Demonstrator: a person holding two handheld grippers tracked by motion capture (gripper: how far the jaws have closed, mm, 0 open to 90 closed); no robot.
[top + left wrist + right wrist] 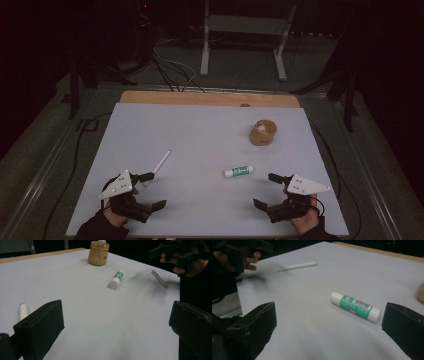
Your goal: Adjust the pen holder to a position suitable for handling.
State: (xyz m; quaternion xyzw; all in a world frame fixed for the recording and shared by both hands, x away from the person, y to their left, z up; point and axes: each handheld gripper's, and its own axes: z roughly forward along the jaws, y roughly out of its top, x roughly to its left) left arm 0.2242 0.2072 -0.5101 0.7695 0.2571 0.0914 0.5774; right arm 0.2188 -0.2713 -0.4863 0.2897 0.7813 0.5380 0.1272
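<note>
Left tongs (150, 191), right tongs (267, 190) – both wide open, low, empty.

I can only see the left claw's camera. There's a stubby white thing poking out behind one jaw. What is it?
Observer: It's a long thin white stick lying slanted on the table. You see just its end.
Operator: Is the other claw open?
Observer: Yes. From above, the right claw has its jaws wide apart with nothing between them.
Operator: What's closest to it?
Observer: The glue stick. It lies on its side straight ahead of that claw's camera.
</note>
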